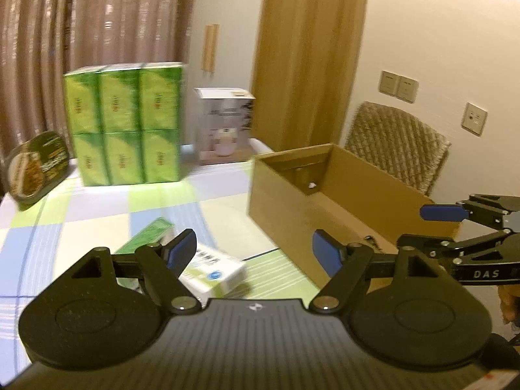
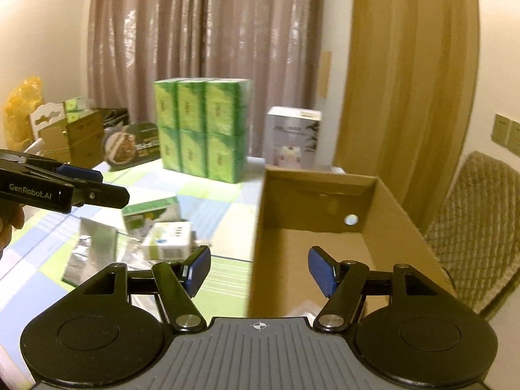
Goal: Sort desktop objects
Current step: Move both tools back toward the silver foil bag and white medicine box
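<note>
Big cardboard box stands open at the table's right, looks nearly empty. Left of it on the checked cloth lies the small white carton: light, stiff, best pinched across its flat sides. Left gripper and right gripper both spread wide, holding nothing.

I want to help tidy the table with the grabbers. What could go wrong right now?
1. The small white box and the green carton lie close together, so the open left gripper might nudge one while reaching for the other.
2. The cardboard box has a tall wall right beside them; a carried item could bump its edge.
3. The open right gripper hangs near the left one, so they could collide.
</note>
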Motion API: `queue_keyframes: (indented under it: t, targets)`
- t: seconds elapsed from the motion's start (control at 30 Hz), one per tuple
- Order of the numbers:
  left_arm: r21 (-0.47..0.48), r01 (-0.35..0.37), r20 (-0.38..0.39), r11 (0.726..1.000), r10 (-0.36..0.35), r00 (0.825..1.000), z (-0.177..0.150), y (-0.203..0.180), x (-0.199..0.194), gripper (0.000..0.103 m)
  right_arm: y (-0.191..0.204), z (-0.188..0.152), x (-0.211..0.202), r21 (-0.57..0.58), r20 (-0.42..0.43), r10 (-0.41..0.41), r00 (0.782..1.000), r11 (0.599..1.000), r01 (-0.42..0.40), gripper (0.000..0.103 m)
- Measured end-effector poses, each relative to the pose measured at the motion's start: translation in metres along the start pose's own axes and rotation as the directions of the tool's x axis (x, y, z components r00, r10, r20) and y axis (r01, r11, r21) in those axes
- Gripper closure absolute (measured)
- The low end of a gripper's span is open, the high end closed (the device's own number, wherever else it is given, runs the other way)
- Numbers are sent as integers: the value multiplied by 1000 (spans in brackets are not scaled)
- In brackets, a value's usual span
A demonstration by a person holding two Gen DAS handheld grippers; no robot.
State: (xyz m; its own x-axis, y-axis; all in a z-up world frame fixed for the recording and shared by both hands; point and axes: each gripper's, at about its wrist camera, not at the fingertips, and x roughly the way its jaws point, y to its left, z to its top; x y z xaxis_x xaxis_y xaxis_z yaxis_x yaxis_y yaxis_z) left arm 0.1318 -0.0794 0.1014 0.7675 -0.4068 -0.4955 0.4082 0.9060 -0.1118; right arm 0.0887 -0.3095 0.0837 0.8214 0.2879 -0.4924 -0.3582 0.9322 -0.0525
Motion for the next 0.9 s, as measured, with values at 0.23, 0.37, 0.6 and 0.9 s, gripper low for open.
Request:
queue_keyframes:
  t: [0.23,0.37,0.6,0.9]
  targets:
    - [-39,-62,-8,997,61,998,-15,38,-18,26,28,3,9,-28,0,44,999,999,-44,34]
    - [-58,-96,-16,994,95,995,-25,57,-26,26,43,2,16,-41,-12,70,997,997,-71,32]
    - [-67,-141,-50,988,138,989,-45,81,-34,24,69,-10,31,-63,-48,126,991,990,-129,28]
    - [-71,-146,-139,987,135,981,-69,99,-24,24,91,-36,57,-115,-139,171,975,976,-187,27]
